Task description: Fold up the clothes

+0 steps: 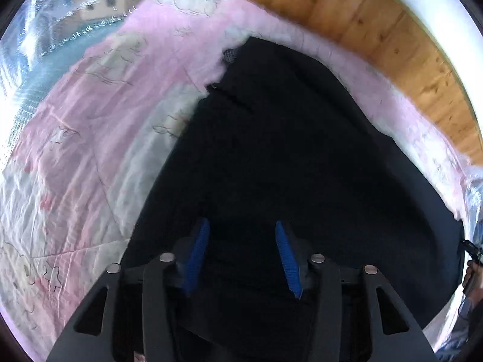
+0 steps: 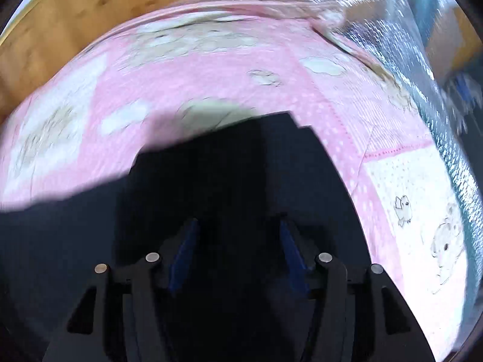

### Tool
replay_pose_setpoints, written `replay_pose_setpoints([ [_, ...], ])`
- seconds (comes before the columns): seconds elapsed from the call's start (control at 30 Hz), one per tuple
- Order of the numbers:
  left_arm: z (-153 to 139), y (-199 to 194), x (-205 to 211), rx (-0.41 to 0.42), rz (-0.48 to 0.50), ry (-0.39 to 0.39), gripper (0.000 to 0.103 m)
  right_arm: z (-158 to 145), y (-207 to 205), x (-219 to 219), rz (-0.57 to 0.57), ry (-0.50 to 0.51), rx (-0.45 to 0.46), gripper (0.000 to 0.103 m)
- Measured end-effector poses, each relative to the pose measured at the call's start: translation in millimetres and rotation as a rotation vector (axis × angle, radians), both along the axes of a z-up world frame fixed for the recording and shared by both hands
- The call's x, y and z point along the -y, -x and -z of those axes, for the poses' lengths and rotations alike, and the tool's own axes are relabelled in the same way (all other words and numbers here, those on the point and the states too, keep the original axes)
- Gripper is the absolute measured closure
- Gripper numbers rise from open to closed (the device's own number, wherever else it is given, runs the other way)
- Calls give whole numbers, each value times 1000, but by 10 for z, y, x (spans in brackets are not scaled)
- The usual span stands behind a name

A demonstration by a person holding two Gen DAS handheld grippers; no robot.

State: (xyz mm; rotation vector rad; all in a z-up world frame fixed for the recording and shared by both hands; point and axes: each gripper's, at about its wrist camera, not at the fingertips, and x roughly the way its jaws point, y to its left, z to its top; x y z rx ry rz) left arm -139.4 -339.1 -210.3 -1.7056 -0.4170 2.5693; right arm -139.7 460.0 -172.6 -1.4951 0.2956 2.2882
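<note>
A black garment (image 1: pixel 286 150) lies spread on a pink patterned quilt (image 1: pixel 90 138). In the left wrist view it fills the middle, with a small grey tag at its far edge. My left gripper (image 1: pixel 241 229) hangs over it, its blue pads (image 1: pixel 199 250) wide apart and nothing between them. In the right wrist view the same black garment (image 2: pixel 235 169) shows a squared far edge against the pink quilt (image 2: pixel 211 69). My right gripper (image 2: pixel 238 226) is open above the dark cloth, its fingers in shadow. Both views are blurred by motion.
A wooden board (image 1: pixel 377 30) runs along the quilt's far side. Shiny clear plastic wrap (image 2: pixel 407 45) borders the quilt in the right wrist view and covers items at the upper left in the left wrist view. A person's hand (image 1: pixel 471 274) shows at the right edge.
</note>
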Motion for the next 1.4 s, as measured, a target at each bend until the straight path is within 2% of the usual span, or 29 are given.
replay_pose_setpoints([
  [0.07, -1, -50, 59, 10, -39, -11, 70, -19, 41, -24, -4, -5, 12, 48],
  [0.17, -98, -57, 89, 30, -76, -65, 70, -297, 90, 152, -63, -29, 7, 57],
  [0.23, -222, -44, 101, 18, -89, -102, 65, -455, 102, 294, -116, -36, -4, 57],
  [0.27, -253, -31, 152, 18, -100, -91, 54, -429, 59, 393, -159, -22, -15, 56],
  [0.33, -268, -6, 291, 33, -129, -48, 43, -229, -14, 451, -175, -25, 23, 51],
  [0.37, -276, 7, 361, 40, -144, -27, 43, -165, -38, 453, -164, -24, 41, 40],
  [0.43, -294, 69, 498, 40, -156, -62, 43, -190, -37, 342, -60, -16, 79, 41],
  [0.47, -349, 157, 526, 17, -132, -64, 43, -218, -34, 332, -25, -22, 91, 42],
  [0.53, -494, 376, 552, -47, -60, -47, 43, -344, -19, 517, -29, -64, 83, 42],
  [0.6, -556, 730, 510, -90, 45, -40, 37, -471, 26, 767, -45, -41, 58, 42],
  [0.8, -310, 1939, 176, -78, 307, -10, 36, -681, 108, 1786, -84, 94, 31, 41],
  [0.93, -55, 2263, 9, -37, 396, -56, 36, -614, 57, 2420, -117, 114, 66, 41],
  [1.03, 18, 2216, -110, -51, 451, -22, 36, -537, -131, 2765, -99, 136, 89, 41],
  [1.07, 16, 2215, -74, -50, 446, -65, 36, -507, -179, 2833, -87, 144, 93, 41],
  [1.1, 4, 2217, -22, -47, 436, -128, 42, -482, -225, 2901, -75, 154, 94, 41],
  [1.13, -23, 2211, 39, -43, 425, -215, 81, -470, -268, 2968, -62, 166, 90, 41],
  [1.17, -56, 2200, 105, -37, 413, -311, 95, -468, -314, 3047, -52, 178, 86, 41],
  [1.2, -90, 2190, 170, -31, 401, -407, 95, -484, -353, 3138, -51, 185, 81, 41],
  [1.27, -31, 2189, 317, -17, 327, -515, 96, -481, -350, 3282, -63, 190, 83, 41],
  [1.33, 73, 2183, 411, 17, 273, -522, 96, -481, -323, 3427, -81, 190, 89, 41],
  [1.4, 74, 2161, 479, 17, 249, -517, 94, -532, -242, 3545, -106, 183, 87, 41],
])
